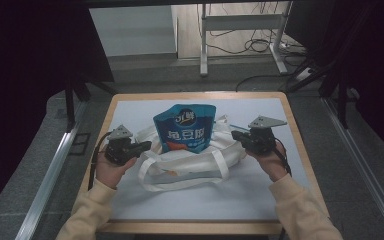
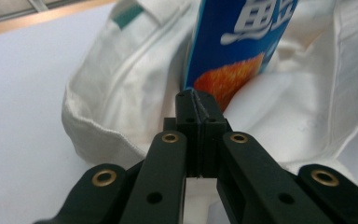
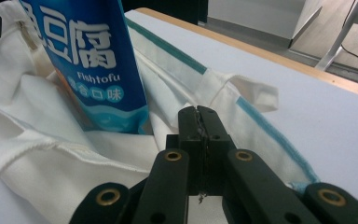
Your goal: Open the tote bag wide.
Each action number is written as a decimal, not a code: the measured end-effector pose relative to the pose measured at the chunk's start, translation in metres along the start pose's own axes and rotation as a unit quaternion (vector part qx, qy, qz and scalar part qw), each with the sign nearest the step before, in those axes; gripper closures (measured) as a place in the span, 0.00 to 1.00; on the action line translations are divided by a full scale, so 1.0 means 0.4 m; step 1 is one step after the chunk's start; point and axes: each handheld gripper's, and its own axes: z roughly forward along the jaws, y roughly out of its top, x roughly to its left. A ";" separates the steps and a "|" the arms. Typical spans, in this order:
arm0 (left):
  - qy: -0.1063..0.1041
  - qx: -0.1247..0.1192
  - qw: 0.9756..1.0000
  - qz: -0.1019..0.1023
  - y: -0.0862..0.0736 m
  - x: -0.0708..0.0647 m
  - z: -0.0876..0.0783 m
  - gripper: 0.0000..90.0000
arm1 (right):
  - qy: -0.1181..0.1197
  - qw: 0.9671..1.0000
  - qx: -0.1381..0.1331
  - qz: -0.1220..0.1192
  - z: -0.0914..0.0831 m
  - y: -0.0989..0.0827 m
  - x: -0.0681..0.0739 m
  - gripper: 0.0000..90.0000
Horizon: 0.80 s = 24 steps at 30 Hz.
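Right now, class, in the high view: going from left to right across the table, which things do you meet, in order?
left gripper → blue snack pouch, standing in the white tote bag → right gripper

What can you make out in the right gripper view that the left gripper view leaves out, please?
Right gripper view alone: the word Fishtofu on the blue pouch, a teal-edged bag seam, and a desk leg beyond the table. Left gripper view alone: a small teal tab on the bag and the pouch's orange picture. Both: the white tote bag with the pouch standing in it, and that gripper's own fingers pressed together.
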 end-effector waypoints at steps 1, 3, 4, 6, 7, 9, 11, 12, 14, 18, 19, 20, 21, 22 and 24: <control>-0.002 0.004 1.000 0.000 -0.005 0.001 0.003 0.99 | 0.000 1.000 0.001 0.000 0.001 -0.004 0.000 0.99; -0.003 0.012 1.000 -0.002 -0.016 0.005 0.009 0.99 | 0.000 1.000 0.004 0.002 0.004 -0.013 -0.001 0.99; -0.002 0.016 1.000 -0.004 -0.022 0.007 0.012 0.99 | 0.000 1.000 0.005 0.002 0.005 -0.019 -0.002 0.99; -0.004 0.020 1.000 -0.010 -0.033 0.012 0.017 0.99 | 0.004 1.000 0.008 0.007 0.009 -0.034 -0.003 0.99; -0.004 0.020 1.000 -0.010 -0.033 0.012 0.017 0.99 | 0.005 1.000 0.011 0.008 0.011 -0.042 -0.003 0.99; -0.007 0.025 1.000 -0.018 -0.044 0.015 0.023 0.99 | 0.006 1.000 0.017 0.009 0.017 -0.056 -0.004 0.99; -0.007 0.027 0.999 -0.019 -0.046 0.015 0.025 0.99 | 0.006 1.000 0.021 0.008 0.020 -0.061 -0.004 0.99; -0.007 0.031 0.999 -0.017 -0.050 0.013 0.031 0.99 | 0.007 1.000 0.026 0.009 0.023 -0.071 -0.004 0.99; -0.006 0.036 0.999 -0.016 -0.054 0.013 0.036 0.99 | 0.007 0.999 0.032 0.010 0.027 -0.078 -0.004 0.99; -0.007 0.041 0.999 -0.020 -0.062 0.017 0.044 0.99 | 0.009 0.999 0.040 0.011 0.034 -0.094 -0.003 0.99; -0.008 0.044 0.999 -0.023 -0.070 0.020 0.050 0.99 | 0.010 0.999 0.043 0.011 0.037 -0.099 -0.002 0.99; -0.007 0.045 0.999 -0.024 -0.074 0.021 0.053 0.99 | 0.011 0.999 0.047 0.013 0.040 -0.105 -0.001 0.99; -0.007 0.048 0.999 -0.024 -0.077 0.022 0.056 0.99 | 0.013 0.999 0.051 0.013 0.045 -0.110 0.000 0.99; -0.005 0.052 0.998 -0.023 -0.080 0.022 0.060 0.99 | 0.014 0.998 0.056 0.013 0.050 -0.116 0.001 0.99; -0.005 0.054 0.998 -0.023 -0.085 0.022 0.065 1.00 | 0.017 0.998 0.062 0.016 0.059 -0.126 0.002 0.99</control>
